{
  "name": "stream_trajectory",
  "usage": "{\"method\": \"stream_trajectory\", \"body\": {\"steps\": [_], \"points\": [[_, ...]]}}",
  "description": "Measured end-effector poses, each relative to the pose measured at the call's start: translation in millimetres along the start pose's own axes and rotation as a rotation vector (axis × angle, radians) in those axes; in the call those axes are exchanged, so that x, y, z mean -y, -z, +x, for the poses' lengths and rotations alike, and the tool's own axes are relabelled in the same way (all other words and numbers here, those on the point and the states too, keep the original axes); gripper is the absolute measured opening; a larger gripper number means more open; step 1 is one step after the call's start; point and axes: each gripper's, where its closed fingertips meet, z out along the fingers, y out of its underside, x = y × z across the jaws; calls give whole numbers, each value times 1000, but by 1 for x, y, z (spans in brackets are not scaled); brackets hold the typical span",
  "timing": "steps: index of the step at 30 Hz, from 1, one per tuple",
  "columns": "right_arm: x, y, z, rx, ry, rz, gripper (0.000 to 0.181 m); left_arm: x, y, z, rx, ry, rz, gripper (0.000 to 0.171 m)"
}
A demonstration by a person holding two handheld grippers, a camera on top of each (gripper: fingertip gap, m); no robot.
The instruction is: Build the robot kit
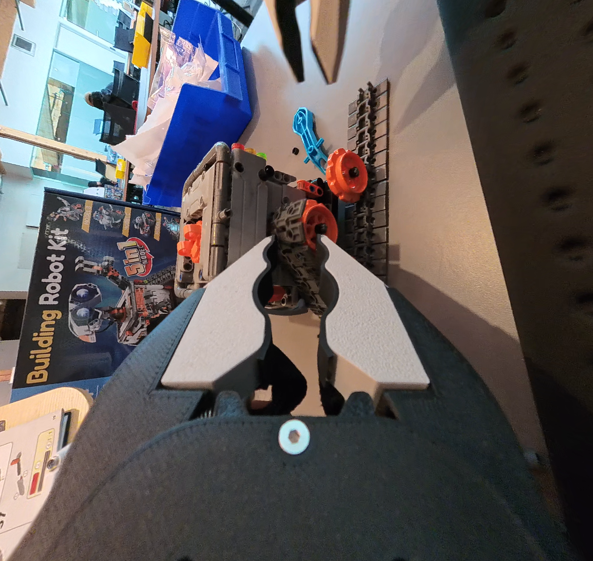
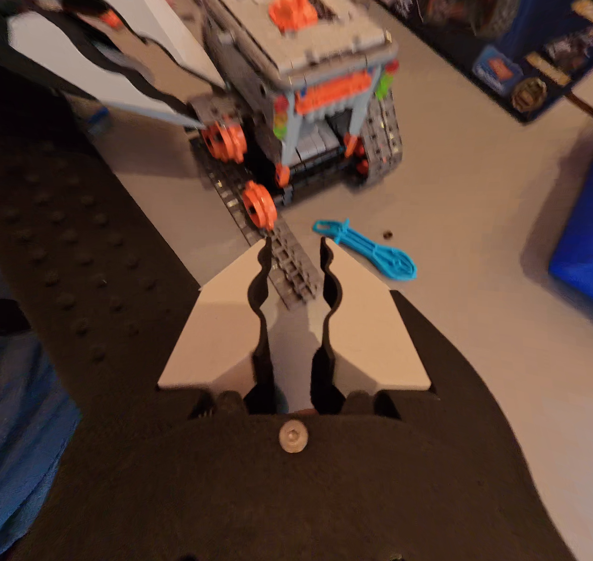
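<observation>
A grey block-built tracked vehicle with orange wheels stands on the pale table. My left gripper is shut on a grey studded beam at the vehicle's side, beside an orange wheel. The right wrist view shows the left gripper clamped there on the vehicle. A dark grey track strip lies flat under the orange wheels. My right gripper is open and empty, hovering over the strip's free end. It also shows in the left wrist view.
A light blue plastic tool and a small black pin lie on the table right of the strip. A blue bin with plastic bags and a dark kit box stand behind the vehicle. An instruction booklet lies nearby. Across from one pair of fingers to the other is roughly 11 cm. My right gripper is the nearer one to the small black pin: about 10 cm, against 15 cm. My left wrist view looks at it from another angle.
</observation>
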Motion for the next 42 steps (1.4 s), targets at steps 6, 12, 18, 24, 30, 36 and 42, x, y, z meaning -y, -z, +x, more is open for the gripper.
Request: {"method": "stream_trajectory", "body": {"steps": [6, 12, 18, 24, 30, 36, 42], "points": [[-57, 5, 5, -77, -200, -153, 36, 1, -2, 1, 5, -40, -2, 25], [-65, -10, -4, -9, -223, -217, 33, 4, 3, -5, 16, -20, 17, 27], [-63, -14, -2, 12, -261, -201, 20, 31, 20, -5, 31, -40, 73, 27], [-58, -11, -1, 9, -278, -139, 4, 74, 6, 26, -34, -78, 87, 26], [-47, -11, -7, 55, -283, -75, 3, 83, -46, 56, -104, 5, -47, 31], [-37, -16, -14, 127, -292, -9, 0, 66, -74, 61, -91, 117, -156, 38], [-30, -17, -17, 182, -282, 20, 0, 57, -84, 54, -42, 156, -210, 23]]}}
